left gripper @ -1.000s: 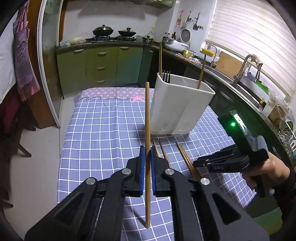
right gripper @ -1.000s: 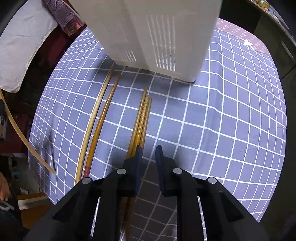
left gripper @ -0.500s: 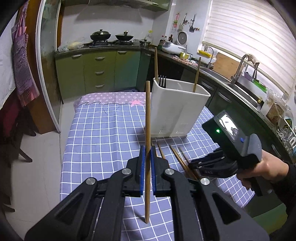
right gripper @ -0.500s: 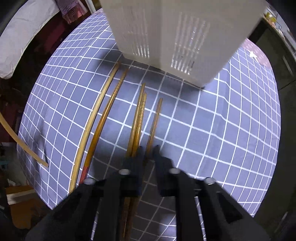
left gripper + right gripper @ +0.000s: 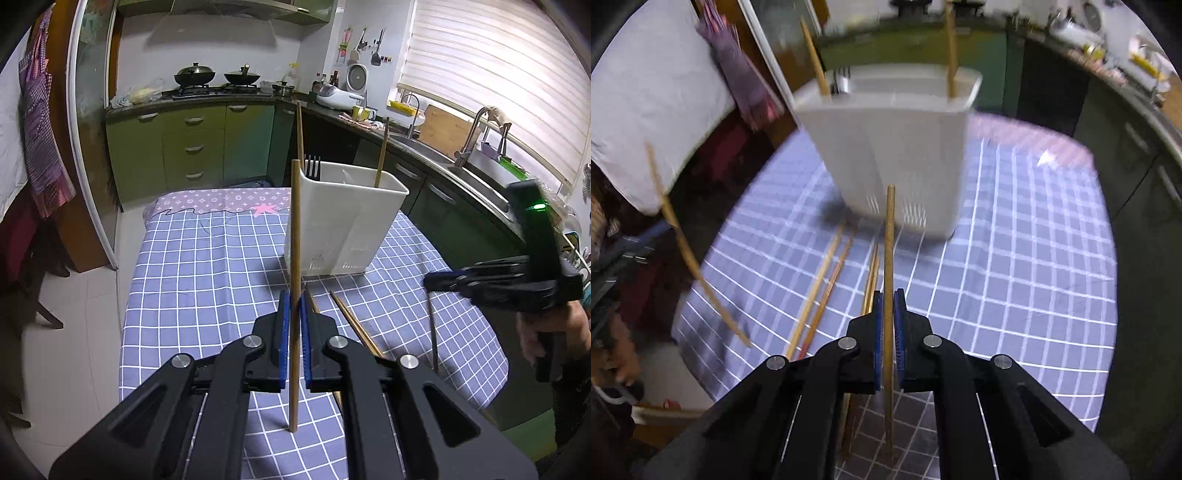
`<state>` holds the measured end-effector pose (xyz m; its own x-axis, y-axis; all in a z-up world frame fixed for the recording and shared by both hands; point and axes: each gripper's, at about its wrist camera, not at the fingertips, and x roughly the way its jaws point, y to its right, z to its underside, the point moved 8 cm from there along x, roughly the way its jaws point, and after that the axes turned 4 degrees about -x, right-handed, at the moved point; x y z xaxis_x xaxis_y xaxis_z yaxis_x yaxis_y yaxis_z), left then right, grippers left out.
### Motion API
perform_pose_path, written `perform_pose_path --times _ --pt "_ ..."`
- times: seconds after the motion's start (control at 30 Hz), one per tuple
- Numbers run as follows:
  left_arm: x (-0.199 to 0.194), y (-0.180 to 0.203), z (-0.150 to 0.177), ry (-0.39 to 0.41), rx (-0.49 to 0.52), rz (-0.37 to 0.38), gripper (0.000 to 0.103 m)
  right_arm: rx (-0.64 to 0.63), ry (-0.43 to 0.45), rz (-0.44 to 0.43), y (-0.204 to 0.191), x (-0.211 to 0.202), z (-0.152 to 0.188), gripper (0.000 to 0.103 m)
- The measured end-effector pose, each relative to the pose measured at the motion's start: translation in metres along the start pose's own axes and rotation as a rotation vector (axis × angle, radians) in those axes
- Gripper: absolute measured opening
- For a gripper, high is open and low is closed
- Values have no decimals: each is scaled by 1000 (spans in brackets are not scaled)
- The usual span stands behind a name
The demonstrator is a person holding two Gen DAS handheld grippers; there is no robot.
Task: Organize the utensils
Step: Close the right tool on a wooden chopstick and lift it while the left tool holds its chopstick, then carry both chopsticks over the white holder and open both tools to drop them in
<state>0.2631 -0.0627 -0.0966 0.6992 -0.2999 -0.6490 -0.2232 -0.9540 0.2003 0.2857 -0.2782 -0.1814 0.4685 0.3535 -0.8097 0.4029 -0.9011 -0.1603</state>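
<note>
My left gripper (image 5: 294,306) is shut on a wooden chopstick (image 5: 294,240) and holds it upright above the checked tablecloth (image 5: 199,266), in front of the white utensil holder (image 5: 343,218). The holder has two chopsticks and a fork standing in it. My right gripper (image 5: 888,306) is shut on another chopstick (image 5: 888,240), lifted off the cloth and pointing at the holder (image 5: 886,147). It also shows at the right of the left wrist view (image 5: 436,282). Several chopsticks (image 5: 827,284) lie on the cloth before the holder.
Green kitchen cabinets and a stove with pans (image 5: 214,74) stand behind the table. A dark counter with a sink (image 5: 476,173) runs along the right. The table's left edge drops to a tiled floor (image 5: 66,350).
My right gripper closed on a chopstick from the cloth and lifted it toward the holder. My left gripper rose and drew back slightly with its chopstick still held.
</note>
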Motion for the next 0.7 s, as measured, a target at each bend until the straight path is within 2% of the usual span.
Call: perform_pose_path --times 0.1,0.27,0.7 --pt "-3 1 -2 7 7 1 6 4 61 2 5 -29 7 6" --pt "-5 2 -6 13 19 -4 6 -1 109 2 10 -56 17 6" --pt "-5 11 -17 14 37 10 6 0 155 -28 10 -76 25 6"
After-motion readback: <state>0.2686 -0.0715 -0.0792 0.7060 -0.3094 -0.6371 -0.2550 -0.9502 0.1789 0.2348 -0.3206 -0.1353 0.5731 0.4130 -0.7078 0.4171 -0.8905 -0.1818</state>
